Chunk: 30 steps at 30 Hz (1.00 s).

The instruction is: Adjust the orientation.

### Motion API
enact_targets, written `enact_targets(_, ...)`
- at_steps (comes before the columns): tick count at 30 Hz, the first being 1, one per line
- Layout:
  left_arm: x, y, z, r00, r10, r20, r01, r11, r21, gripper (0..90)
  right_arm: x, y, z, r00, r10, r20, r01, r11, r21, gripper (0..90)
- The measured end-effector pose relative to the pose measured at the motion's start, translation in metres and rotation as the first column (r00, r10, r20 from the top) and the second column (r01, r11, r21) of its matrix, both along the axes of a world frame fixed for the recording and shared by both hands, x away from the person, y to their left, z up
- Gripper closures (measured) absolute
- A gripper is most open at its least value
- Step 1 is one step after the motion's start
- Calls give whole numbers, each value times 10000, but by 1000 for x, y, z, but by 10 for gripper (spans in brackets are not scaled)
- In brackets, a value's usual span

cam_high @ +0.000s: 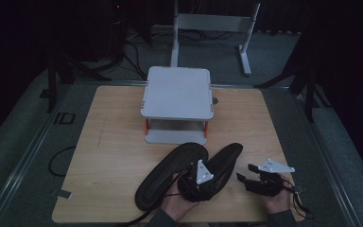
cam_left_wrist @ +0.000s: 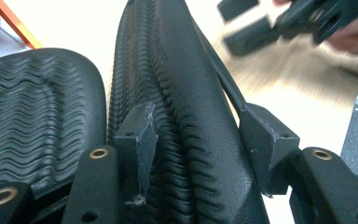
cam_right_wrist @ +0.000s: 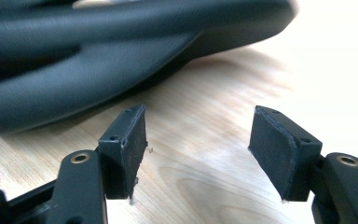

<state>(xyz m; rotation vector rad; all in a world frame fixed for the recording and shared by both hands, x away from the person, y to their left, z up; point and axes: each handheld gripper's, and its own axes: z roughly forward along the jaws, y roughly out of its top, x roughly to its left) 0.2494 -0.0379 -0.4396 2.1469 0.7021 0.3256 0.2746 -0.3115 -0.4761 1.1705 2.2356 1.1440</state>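
Two black slippers lie on the wooden table with their wavy soles up: the left slipper (cam_high: 163, 177) (cam_left_wrist: 32, 107) and the right slipper (cam_high: 227, 156) (cam_left_wrist: 186, 93) (cam_right_wrist: 121, 51). My left gripper (cam_high: 207, 166) (cam_left_wrist: 200, 140) is at the near end of the right slipper, and its pads (cam_left_wrist: 137, 140) press on that slipper's sole and side edge. My right gripper (cam_high: 246, 172) (cam_right_wrist: 198, 149) (cam_left_wrist: 279, 25) stands open just right of that slipper, low over the bare wood, with nothing between its fingers.
A grey two-level stand (cam_high: 177, 92) with orange posts (cam_left_wrist: 14, 23) sits at the table's far middle, just beyond the slippers. The table (cam_high: 108, 156) has free room at its left. A grey frame (cam_high: 212, 23) and cables are on the floor behind.
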Motion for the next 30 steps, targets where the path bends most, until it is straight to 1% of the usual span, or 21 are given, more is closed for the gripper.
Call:
enact_targets(1, 0, 0, 0, 10000, 0, 0, 0, 10000, 0, 473, 2, 3, -2, 9999, 103, -97, -103, 9999, -24, 357)
enact_targets(2, 4, 1, 1, 9999, -53, -121, 51, 9998, -179, 471, 5, 13, -6, 9988, 452, -162, -453, 9989, -77, 357)
enact_targets(3, 5, 1, 1, 9999, -68, -147, 65, 9998, -186, 468, 6, 16, -7, 9981, 574, -218, -574, 9984, 16, 357)
enact_targets(5, 8, 0, 2, 9999, 89, -83, -90, 10000, -32, 468, 9, 22, -9, 9952, 906, -378, -890, 9951, 429, 369)
enact_targets(7, 12, 0, 3, 9999, 107, -100, -106, 9999, 40, 460, 9, 24, -7, 9928, 1129, -398, -1085, 9890, 1008, 389)
enact_targets(8, 15, 1, 3, 9998, 88, -199, -88, 10000, -24, 465, 9, 23, -7, 9921, 1195, -369, -1147, 9869, 1138, 389)
enact_targets(9, 18, 2, 4, 9995, 67, -295, -70, 9999, -102, 476, 7, 23, -5, 9908, 1329, -257, -1282, 9822, 1375, 389)
enact_targets(10, 21, 2, 5, 9995, 44, -300, -48, 9999, -125, 479, 7, 23, -4, 9897, 1422, -184, -1379, 9790, 1500, 393)
enact_targets(11, 23, 2, 5, 9993, -30, -375, 22, 9998, -208, 508, 5, 22, -3, 9890, 1475, -104, -1438, 9756, 1659, 395)
enact_targets(13, 25, -1, 7, 9984, -221, -515, 199, 9989, -428, 509, 2, 20, 1, 9889, 1479, 101, -1472, 9717, 1849, 411)
enact_targets(15, 26, -4, 9, 9965, -532, -649, 480, 9957, -795, 517, -3, 15, 6, 9905, 1321, 378, -1370, 9716, 1929, 413)
enact_targets(18, 27, -12, 11, 9938, -817, -761, 727, 9908, -1141, 533, -11, 6, 15, 9921, 972, 788, -1107, 9753, 1909, 415)
enact_targets(20, 29, -16, 12, 9913, -965, -900, 836, 9870, -1374, 534, -17, 0, 19, 9922, 667, 1049, -865, 9764, 1979, 415)
enact_targets(22, 32, -23, 10, 9885, -1079, -1055, 938, 9870, -1306, 529, -22, -4, 23, 9906, 364, 1320, -646, 9741, 2168, 416)
enact_targets(23, 33, -27, 8, 9888, -1052, -1060, 933, 9894, -1110, 521, -24, -4, 25, 9888, 197, 1480, -510, 9762, 2108, 417)
enact_targets(24, 34, -30, 6, 9907, -978, -944, 916, 9935, -680, 491, -26, -4, 27, 9871, 96, 1600, -416, 9794, 1974, 409)
enact_targets(25, 34, -32, 4, 9922, -930, -827, 896, 9950, -441, 449, -26, -3, 28, 9862, 57, 1654, -353, 9837, 1766, 401)
enact_targets(26, 35, -32, 2, 9922, -882, -878, 847, 9955, -428, 426, -26, -1, 28, 9864, 15, 1645, -264, 9884, 1496, 390)
enact_targets(28, 35, -29, 1, 9963, -384, -764, 355, 9986, -396, 414, -24, 1, 25, 9873, -94, 1586, -92, 9931, 1165, 380)
enact_targets(29, 34, -26, 1, 9983, 40, -580, -52, 9998, -209, 417, -24, 2, 25, 9879, -91, 1551, -86, 9935, 1134, 378)
enact_targets(30, 35, -21, 1, 9979, 187, -624, -199, 9996, -195, 421, -23, 2, 24, 9877, -85, 1564, -88, 9940, 1090, 373)
